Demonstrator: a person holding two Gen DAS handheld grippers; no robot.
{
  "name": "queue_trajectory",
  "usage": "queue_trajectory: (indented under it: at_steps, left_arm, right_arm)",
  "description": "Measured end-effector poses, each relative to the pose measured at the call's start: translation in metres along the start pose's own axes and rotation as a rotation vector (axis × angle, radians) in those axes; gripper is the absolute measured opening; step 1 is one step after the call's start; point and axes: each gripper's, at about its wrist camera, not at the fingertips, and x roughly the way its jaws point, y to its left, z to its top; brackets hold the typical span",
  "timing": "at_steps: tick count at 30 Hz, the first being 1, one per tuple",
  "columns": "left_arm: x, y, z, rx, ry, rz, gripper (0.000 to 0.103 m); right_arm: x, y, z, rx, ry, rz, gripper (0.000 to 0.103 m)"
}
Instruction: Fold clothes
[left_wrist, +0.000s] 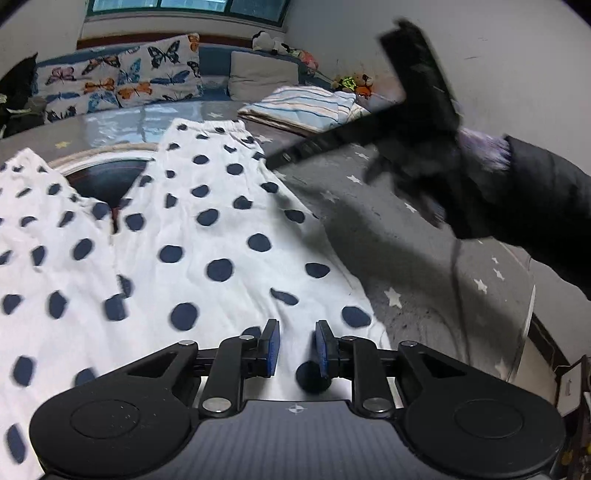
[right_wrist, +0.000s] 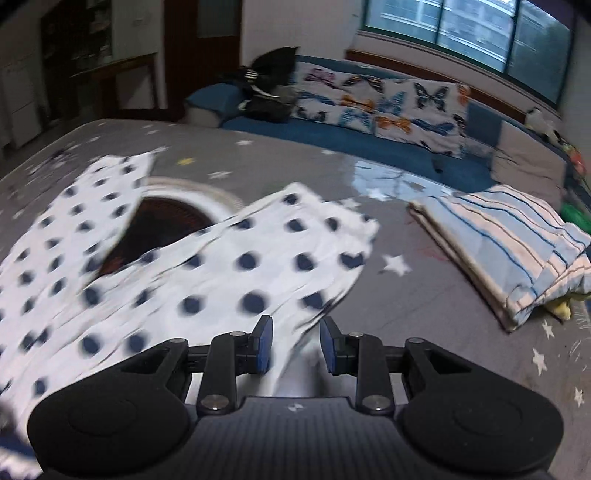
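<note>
On the grey star-print worktop the polka-dot garment is spread with two legs apart. Both claws, left and right, are parted and empty above it; a single-layer pinch could skew any fold.

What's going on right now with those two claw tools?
Left gripper open over polka-dot garment. Right gripper open at its edge. Garment unfolded. Folded striped cloth lies clear.

Butterfly-print pillows line the top of the frame; a grey star-patterned cover fills the middle; soft toys sit upper right.
</note>
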Motion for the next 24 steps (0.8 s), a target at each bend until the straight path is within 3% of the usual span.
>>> queue_trajectory:
  at_steps: [3, 11, 17, 18, 21, 24]
  left_arm:
    - [0.011, -0.001, 0.005, -0.006, 0.006, -0.017, 0.03]
    - [0.014, -0.001, 0.005, -0.013, 0.011, -0.062, 0.034]
    - [0.012, 0.001, 0.003, -0.024, 0.01, -0.088, 0.036]
    - [0.012, 0.002, 0.003, -0.026, 0.01, -0.093, 0.036]
    - [0.009, 0.006, 0.001, -0.027, 0.011, -0.105, 0.036]
    - [0.007, 0.007, 0.0, -0.028, 0.013, -0.114, 0.036]
  right_arm:
    - [0.019, -0.015, 0.011, 0.037, -0.001, -0.017, 0.028]
    - [0.064, -0.046, 0.032, 0.189, -0.015, -0.018, 0.028]
    - [0.084, -0.051, 0.041, 0.207, -0.03, -0.023, 0.027]
    - [0.086, -0.05, 0.042, 0.205, -0.034, -0.027, 0.025]
    - [0.087, -0.046, 0.044, 0.18, -0.047, -0.062, 0.004]
    - [0.082, -0.047, 0.044, 0.154, -0.068, -0.13, 0.003]
